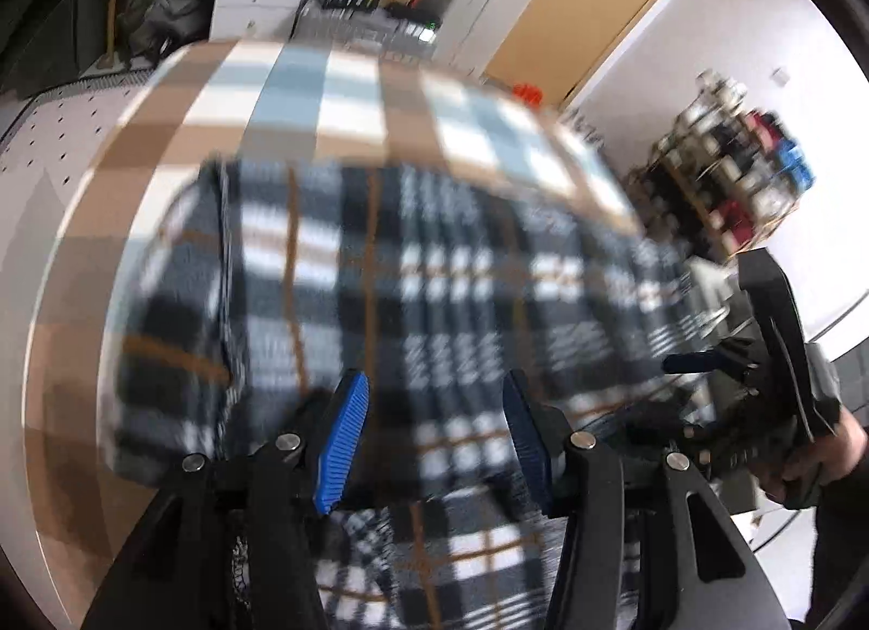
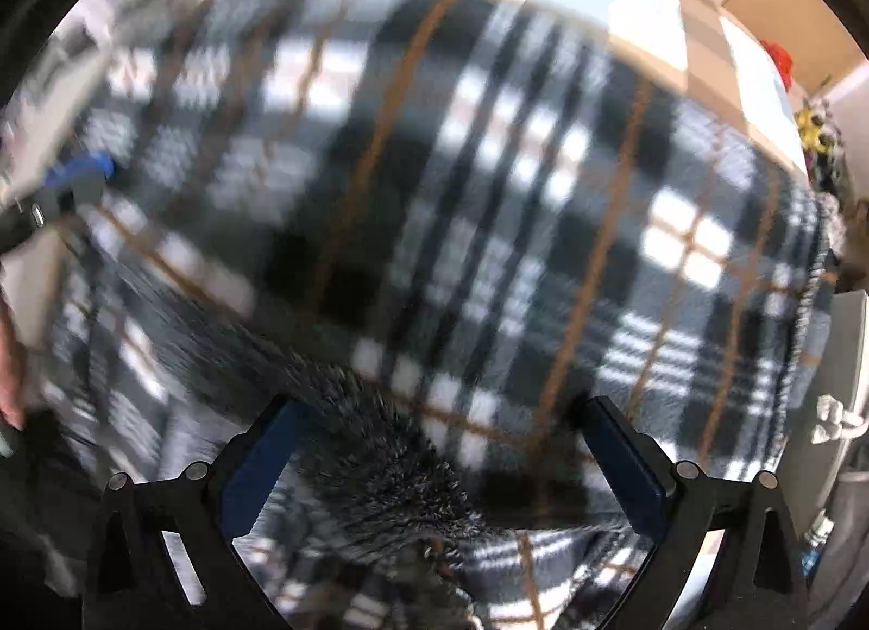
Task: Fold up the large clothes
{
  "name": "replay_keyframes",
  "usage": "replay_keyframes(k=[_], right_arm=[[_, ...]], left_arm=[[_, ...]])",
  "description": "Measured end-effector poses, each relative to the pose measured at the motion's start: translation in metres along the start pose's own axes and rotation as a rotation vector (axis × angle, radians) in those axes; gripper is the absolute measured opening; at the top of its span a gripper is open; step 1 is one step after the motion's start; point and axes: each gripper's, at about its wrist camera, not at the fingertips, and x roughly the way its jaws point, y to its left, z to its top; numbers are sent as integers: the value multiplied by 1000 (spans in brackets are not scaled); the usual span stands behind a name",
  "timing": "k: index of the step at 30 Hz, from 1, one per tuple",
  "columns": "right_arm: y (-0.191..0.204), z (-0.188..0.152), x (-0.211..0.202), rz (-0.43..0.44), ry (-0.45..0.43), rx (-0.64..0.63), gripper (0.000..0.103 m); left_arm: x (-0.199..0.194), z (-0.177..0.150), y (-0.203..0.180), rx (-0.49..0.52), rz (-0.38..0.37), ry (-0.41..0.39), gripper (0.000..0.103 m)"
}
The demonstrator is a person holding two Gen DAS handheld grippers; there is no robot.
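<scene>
While both sets of jaws stand released above the plaid fleece garment (image 1: 413, 271) on the checked desk (image 1: 347, 87), folded layers could be dragged askew by a careless regrasp.

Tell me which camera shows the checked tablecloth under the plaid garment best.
The left wrist view: the tablecloth spreads wide beyond the plaid garment, its brown, white and blue squares clear. The right wrist view shows only a strip along its top edge.
</scene>
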Motion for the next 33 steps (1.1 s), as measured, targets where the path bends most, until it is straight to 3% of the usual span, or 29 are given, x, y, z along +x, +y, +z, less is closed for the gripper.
replay_keyframes(k=[2,4,9,12,18,25,27,29,33], right_arm=[[-12,7,-18,17,-57,53,103],[-34,16,-27,0,-111,130,103],[-79,36,21,-45,11,238,103],[-89,38,25,-63,-9,195,103],[-77,63,28,-72,-34,164,103],[-69,69,35,-69,-116,166,103],[-47,43,22,-67,-135,164,103],[-33,-11,-6,-39,-172,187,103],[-24,-79,-55,155,-328,279,103]], left_arm=[[-4,12,-2,5,-5,-27,60],[5,22,2,-4,9,-27,63],[48,35,26,-81,78,82,63],[62,46,34,-120,91,111,63],[87,73,18,51,218,135,63],[99,102,30,68,219,183,68],[90,97,29,59,203,189,68],[72,85,27,40,191,184,68],[20,46,26,-21,144,156,68]])
